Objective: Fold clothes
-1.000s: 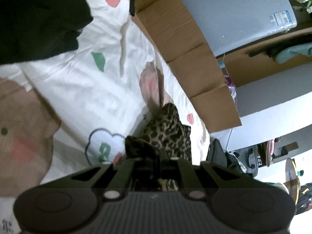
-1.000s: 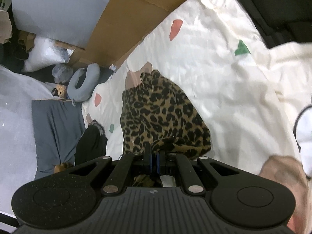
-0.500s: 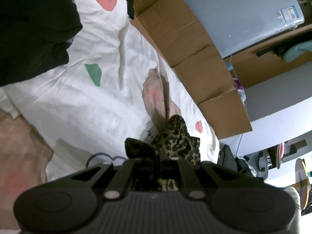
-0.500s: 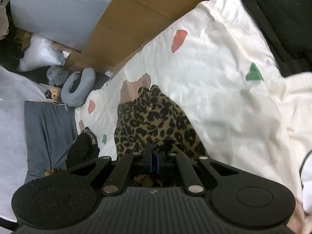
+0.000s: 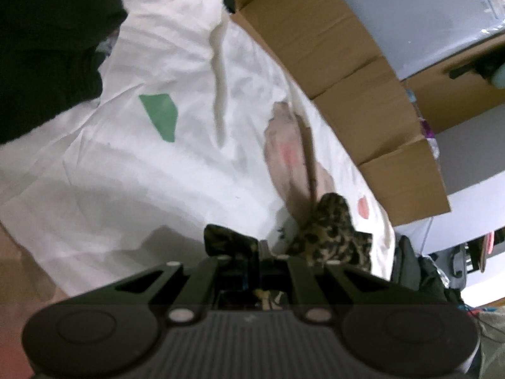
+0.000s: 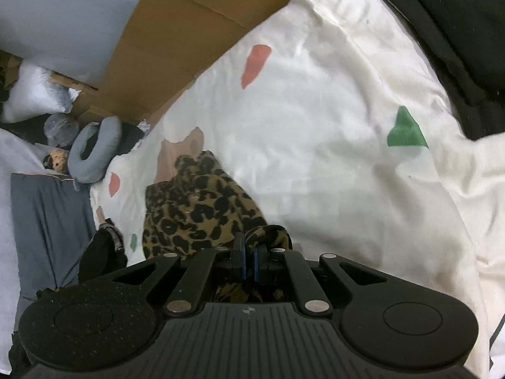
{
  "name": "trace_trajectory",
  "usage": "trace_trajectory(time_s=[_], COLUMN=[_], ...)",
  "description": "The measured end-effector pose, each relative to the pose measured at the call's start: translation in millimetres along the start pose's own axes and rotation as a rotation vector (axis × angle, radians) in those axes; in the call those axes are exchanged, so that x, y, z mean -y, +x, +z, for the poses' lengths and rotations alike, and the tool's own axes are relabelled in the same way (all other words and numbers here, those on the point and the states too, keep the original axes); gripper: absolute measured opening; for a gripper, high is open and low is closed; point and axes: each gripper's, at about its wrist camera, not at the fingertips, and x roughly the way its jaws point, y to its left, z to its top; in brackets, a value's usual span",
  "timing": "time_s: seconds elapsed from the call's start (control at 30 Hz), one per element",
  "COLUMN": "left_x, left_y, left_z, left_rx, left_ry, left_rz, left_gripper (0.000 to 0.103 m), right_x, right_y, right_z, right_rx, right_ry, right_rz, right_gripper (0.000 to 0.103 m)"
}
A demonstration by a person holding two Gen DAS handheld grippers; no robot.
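With an edge of the soft leopard-print fabric garment (image 6: 195,208) pinched in both the left gripper (image 5: 260,248) and the right gripper (image 6: 247,249), whose fingers are nearly closed, an uneven fold is risked if either thin pinch slips over the white patterned bedsheet (image 6: 315,120).

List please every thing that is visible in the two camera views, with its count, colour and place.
leopard garment: one, tan with black spots, on the sheet, pinched by both grippers
sheet: one, white with pink and green patches, covering the bed
black clothing: one heap, black, at the sheet's far edge
cardboard: flattened panels, brown, along the bed's side
neck pillow: one, grey-blue, beside the bed
left gripper: one, black, shut on the garment
right gripper: one, black with blue pads, shut on the garment
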Motion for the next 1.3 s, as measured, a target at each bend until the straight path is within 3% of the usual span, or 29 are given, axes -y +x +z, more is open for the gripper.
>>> trace_trajectory(time_s=[0.1,0.17,0.23,0.27,0.3,0.67,0.83,0.97,1.3], left_x=[-3,-5,-2,-1,0,-10,-3,8,38], left_y=[9,8,2,0,-2,-5,0,-1,5], left_z=[0,0,-1,-3,-4,-30,-30,-26,4], left_rx=[-0.027,-0.041,-0.039,-0.039,-0.043,-0.095,-0.097,-0.088,-0.048], left_ry=[0.009,-0.01,-0.005,0.002,0.008,-0.025,-0.023,-0.019,0.034], left_rz=[0.031,0.033,0.018,0.013,0.015,0.005,-0.019,-0.056,-0.067], left_gripper=[0.009,0.02,0.039,0.054,0.062,0.063,0.063,0.063,0.061], right_x=[3,3,3,3,2,-7,-16,-23,-44], right_y=[5,3,-2,-4,-7,-12,7,21,30], right_z=[-3,-3,-3,-4,-5,-30,-36,-33,-2], right_rx=[-0.006,-0.007,-0.011,-0.013,-0.012,-0.059,-0.084,-0.088,-0.044], right_ry=[0.008,0.028,0.047,0.053,0.055,0.068,0.054,0.057,0.031], right_rz=[-0.014,0.001,0.025,0.037,0.047,0.119,0.129,0.133,0.156], right_gripper=[0.006,0.008,0.024,0.043,0.049,0.066,0.067,0.07,0.07])
